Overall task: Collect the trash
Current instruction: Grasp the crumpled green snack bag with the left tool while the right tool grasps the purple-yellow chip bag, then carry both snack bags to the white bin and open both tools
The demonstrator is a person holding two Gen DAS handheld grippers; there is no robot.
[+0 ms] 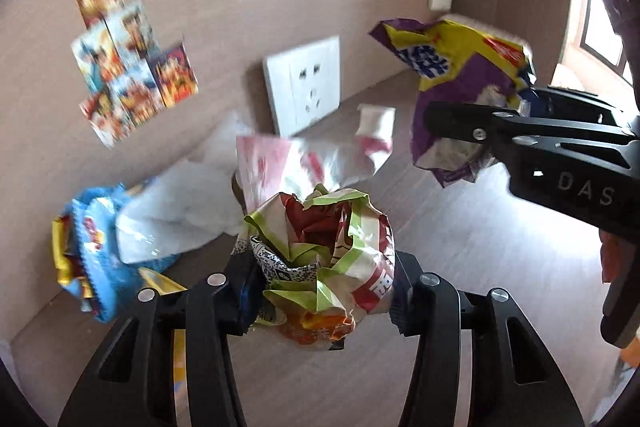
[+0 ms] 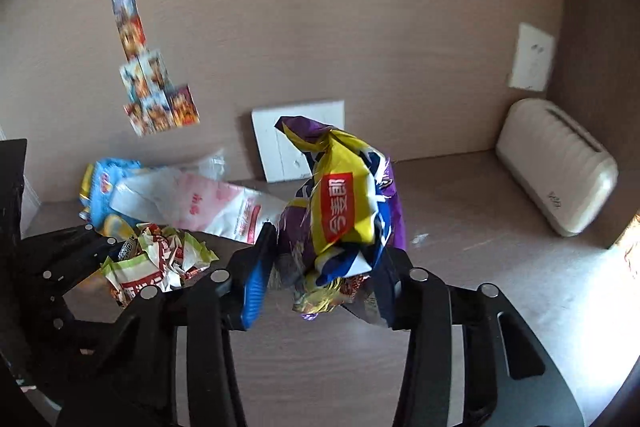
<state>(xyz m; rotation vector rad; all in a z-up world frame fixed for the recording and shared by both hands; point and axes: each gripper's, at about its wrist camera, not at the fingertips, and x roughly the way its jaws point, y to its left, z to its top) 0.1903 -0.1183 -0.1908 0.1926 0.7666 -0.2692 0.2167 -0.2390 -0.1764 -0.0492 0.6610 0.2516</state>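
A crumpled green, red and white wrapper [image 1: 324, 251] sits between the two fingers of my left gripper [image 1: 320, 283], which is shut on it just above the desk. The same wrapper [image 2: 156, 263] shows at the lower left of the right wrist view, with the left gripper [image 2: 102, 257] around it. My right gripper [image 2: 326, 275] is shut on a purple and yellow snack bag [image 2: 344, 207], which stands up between its pads. From the left wrist view that bag [image 1: 460, 87] hangs at the upper right, in the right gripper [image 1: 480, 131].
On the wooden desk [image 1: 460, 247] by the wall lie a blue snack bag [image 1: 96, 247], a clear plastic bag [image 1: 180, 215] and a pink-printed white bag [image 2: 208, 207]. A white socket plate [image 1: 302, 83] leans on the wall. A beige ribbed box [image 2: 556, 163] stands at the right.
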